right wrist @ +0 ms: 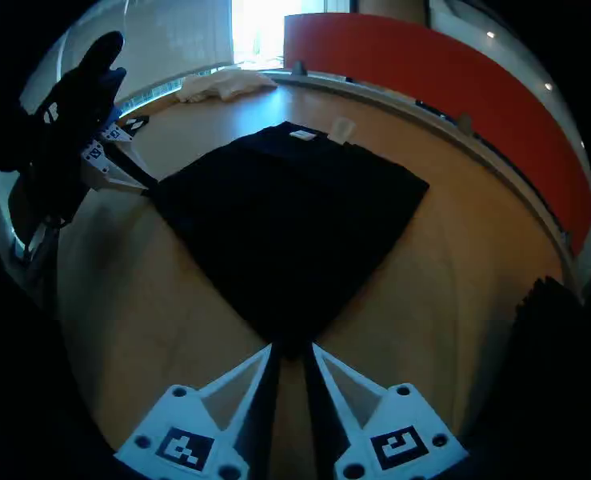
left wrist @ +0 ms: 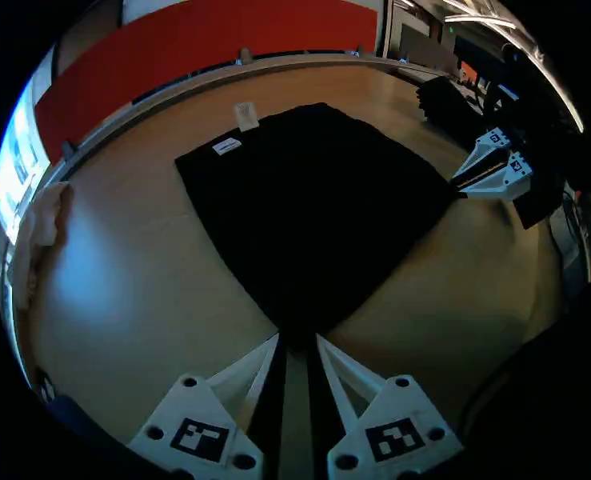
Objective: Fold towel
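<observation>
— So, where does the black cloth towel (left wrist: 311, 208) lie?

— It is spread flat on the light-brown wooden tabletop (left wrist: 127, 288). Each camera sees it as a diamond with one corner pointing at the lens. A small white label (left wrist: 227, 146) sits on it near a far corner.

— And the left hand-held gripper (left wrist: 298, 342)?

— Its two white fingers are drawn close together. The towel's near corner runs in between their dark pads, so the gripper pinches that corner low over the wood. In the right gripper view a person's hand (right wrist: 75, 104), dark against the window, holds it at the towel's left corner.

— The right hand-held gripper (right wrist: 293, 349)?

— Much the same: its fingers are nearly together and nip the neighbouring corner. In the left gripper view it reaches in from the right, with its tips on that corner.

— Anything else on the tabletop?

— A small pale upright piece (left wrist: 247, 116) stands just beside the towel's far edge. A bunched cream cloth (left wrist: 41, 220) lies well apart, by the bright window. A long red panel (left wrist: 215, 40) runs behind the tabletop's curved rim. A dark stack (left wrist: 447, 104) sits off to one side, too dim to identify.
</observation>
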`<control>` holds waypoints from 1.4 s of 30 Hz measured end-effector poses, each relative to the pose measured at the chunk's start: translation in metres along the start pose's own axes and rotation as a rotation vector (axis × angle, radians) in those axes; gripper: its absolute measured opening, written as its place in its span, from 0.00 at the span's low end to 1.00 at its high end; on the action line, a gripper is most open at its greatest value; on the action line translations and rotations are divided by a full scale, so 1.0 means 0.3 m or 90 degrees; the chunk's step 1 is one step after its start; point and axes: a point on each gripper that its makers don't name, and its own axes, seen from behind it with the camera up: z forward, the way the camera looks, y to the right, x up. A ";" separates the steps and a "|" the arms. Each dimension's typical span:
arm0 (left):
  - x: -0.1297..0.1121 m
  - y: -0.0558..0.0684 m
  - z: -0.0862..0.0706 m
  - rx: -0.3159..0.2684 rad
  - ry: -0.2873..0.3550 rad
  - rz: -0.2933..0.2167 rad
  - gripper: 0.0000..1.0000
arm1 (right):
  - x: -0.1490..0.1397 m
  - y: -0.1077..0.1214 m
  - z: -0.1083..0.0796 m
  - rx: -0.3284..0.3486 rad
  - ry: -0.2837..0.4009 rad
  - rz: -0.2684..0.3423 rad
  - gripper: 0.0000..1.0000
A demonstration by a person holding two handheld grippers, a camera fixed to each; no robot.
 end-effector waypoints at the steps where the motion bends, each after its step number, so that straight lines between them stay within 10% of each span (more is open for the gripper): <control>1: 0.001 0.000 0.000 0.000 0.000 -0.001 0.13 | -0.001 -0.001 -0.001 0.000 0.000 0.001 0.16; 23: 0.047 -0.008 -0.045 0.010 0.021 -0.029 0.08 | 0.057 0.008 -0.064 -0.012 0.030 0.015 0.11; 42: 0.141 0.009 -0.214 0.001 0.055 -0.111 0.07 | 0.189 -0.011 -0.254 -0.024 0.058 -0.009 0.11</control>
